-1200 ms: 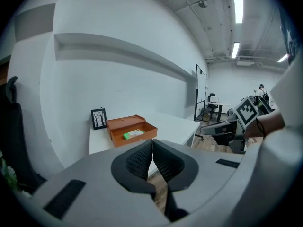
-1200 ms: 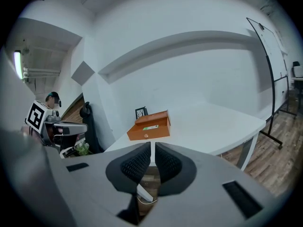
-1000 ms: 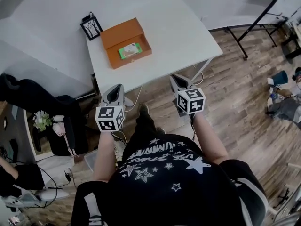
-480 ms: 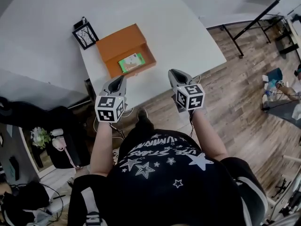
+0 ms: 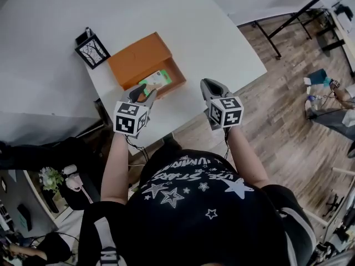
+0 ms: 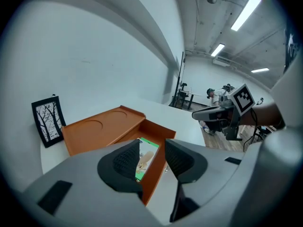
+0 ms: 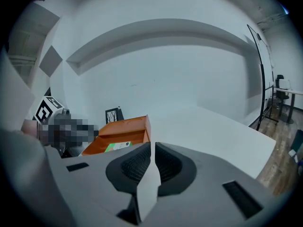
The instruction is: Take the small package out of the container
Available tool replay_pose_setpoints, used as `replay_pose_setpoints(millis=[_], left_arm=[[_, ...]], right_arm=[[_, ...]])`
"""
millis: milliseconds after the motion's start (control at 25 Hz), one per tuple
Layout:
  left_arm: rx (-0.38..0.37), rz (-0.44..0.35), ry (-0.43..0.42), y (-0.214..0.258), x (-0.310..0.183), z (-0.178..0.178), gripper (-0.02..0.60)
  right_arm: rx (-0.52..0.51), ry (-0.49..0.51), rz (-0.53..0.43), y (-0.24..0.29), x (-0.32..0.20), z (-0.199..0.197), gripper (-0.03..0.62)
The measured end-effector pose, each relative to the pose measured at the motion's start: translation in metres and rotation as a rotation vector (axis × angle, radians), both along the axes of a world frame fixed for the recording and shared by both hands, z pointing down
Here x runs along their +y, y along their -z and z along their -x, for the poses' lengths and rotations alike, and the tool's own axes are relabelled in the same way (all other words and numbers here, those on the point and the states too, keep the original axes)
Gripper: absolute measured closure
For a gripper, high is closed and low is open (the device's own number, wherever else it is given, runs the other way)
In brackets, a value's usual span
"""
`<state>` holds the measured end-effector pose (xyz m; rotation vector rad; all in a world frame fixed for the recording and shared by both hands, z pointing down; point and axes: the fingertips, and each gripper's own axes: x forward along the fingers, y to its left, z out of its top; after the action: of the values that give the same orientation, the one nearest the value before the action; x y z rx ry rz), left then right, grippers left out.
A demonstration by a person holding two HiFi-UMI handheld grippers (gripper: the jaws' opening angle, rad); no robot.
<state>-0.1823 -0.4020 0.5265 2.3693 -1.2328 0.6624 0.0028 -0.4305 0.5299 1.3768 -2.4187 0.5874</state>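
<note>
An orange container (image 5: 138,60) lies open on the white table (image 5: 216,37), its lid folded back. Inside lies a small green package (image 5: 158,78) (image 6: 149,150) (image 7: 117,147). My left gripper (image 5: 145,95) (image 6: 152,156) hovers at the container's near edge, just short of the package; its jaws are opening and nothing is between them. My right gripper (image 5: 209,86) (image 7: 152,157) hangs over the table's near edge to the container's right, shut and empty.
A small black picture frame (image 5: 91,50) (image 6: 48,121) with a tree print stands at the container's far left. The table's front edge (image 5: 183,123) runs just below both grippers. Wooden floor (image 5: 288,126) and a black stand (image 5: 288,21) lie to the right.
Both grippers have moved forward from off the table's front edge to over it. The left one has reached the container's near edge and its jaws have parted.
</note>
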Motion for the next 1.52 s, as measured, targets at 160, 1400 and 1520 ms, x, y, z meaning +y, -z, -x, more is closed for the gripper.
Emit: replay_pose_setpoints(millis=[160,1400,1520], left_arm=[[-0.041,0.056,-0.064,-0.018,-0.015,0.001,0.323],[-0.494,0.238,-0.372,-0.106,-0.058,-0.012,0.230],[-0.524,0.253,-0.376,-0.109,-0.059,-0.013,0.230]], right_arm=[[0.013,-0.021,0.018,-0.006,-0.011,0.005,0.536],[0.020,-0.072,0.080,-0.025,-0.043,0.011,0.536],[0.016,-0.070,0.084,-0.027,-0.045,0.011,0.536]])
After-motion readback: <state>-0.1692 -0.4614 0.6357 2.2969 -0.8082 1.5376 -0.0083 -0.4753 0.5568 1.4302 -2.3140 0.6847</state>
